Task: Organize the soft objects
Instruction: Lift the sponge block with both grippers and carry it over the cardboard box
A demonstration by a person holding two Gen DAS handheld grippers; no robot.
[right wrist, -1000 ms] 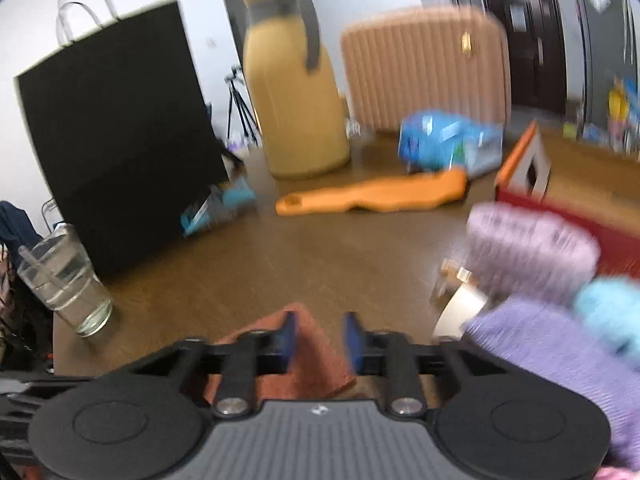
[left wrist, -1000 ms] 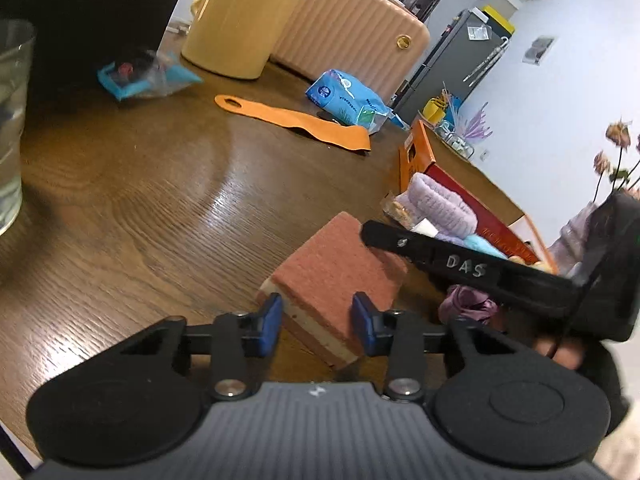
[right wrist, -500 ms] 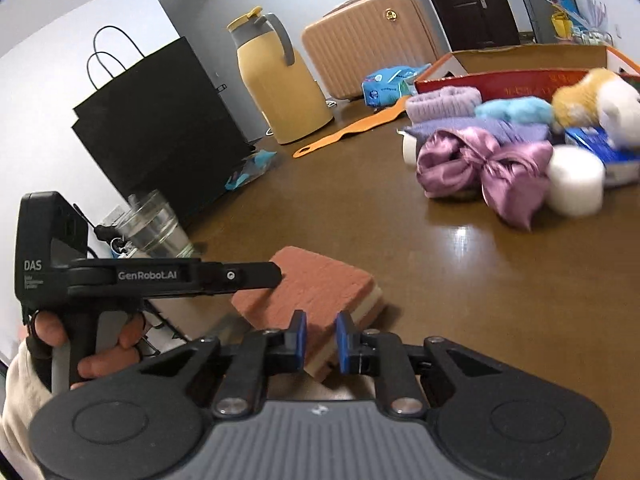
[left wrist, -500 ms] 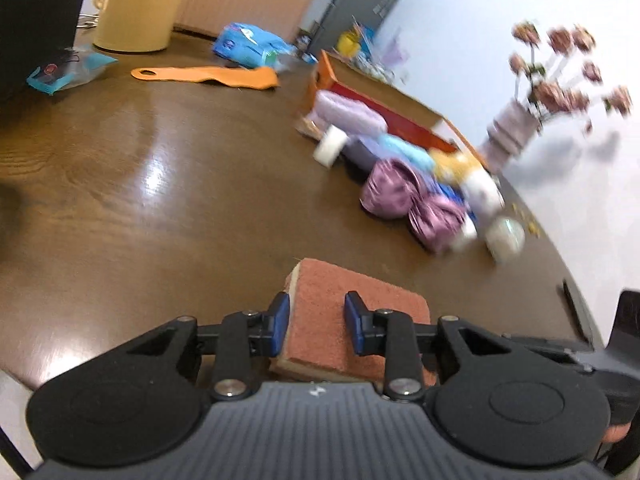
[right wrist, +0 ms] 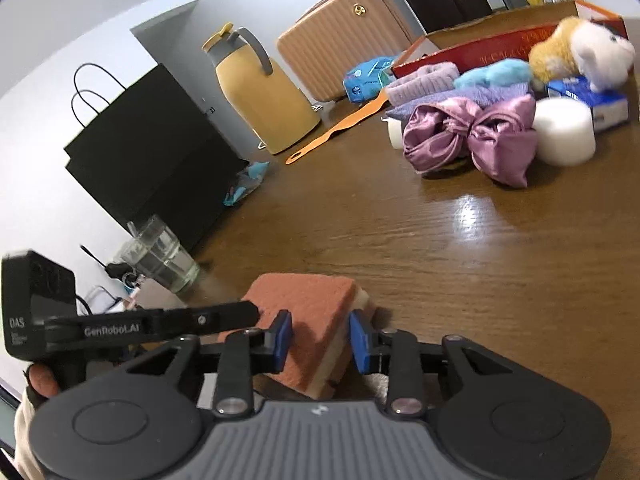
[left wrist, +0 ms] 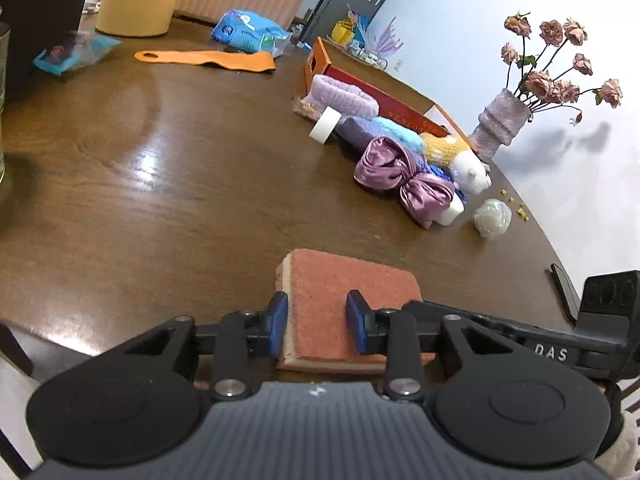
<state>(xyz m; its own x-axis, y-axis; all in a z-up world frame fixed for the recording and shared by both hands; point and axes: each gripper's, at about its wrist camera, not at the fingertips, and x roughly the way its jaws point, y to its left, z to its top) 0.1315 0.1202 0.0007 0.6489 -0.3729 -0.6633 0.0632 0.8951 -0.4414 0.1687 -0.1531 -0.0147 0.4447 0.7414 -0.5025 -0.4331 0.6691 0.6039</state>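
Orange sponge [left wrist: 340, 304] between both grippers' parted fingers [left wrist: 278, 322].

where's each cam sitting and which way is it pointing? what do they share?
Left wrist: on the left gripper, low at the table's near edge, looking along its fingers over the sponge toward the bow, box and flowers; the right gripper enters at lower right.
Right wrist: on the right gripper, looking over the sponge toward bag, jug and bow; the left gripper and its hand show at left.
Shared: sponge, bow, box, jug, suitcase.
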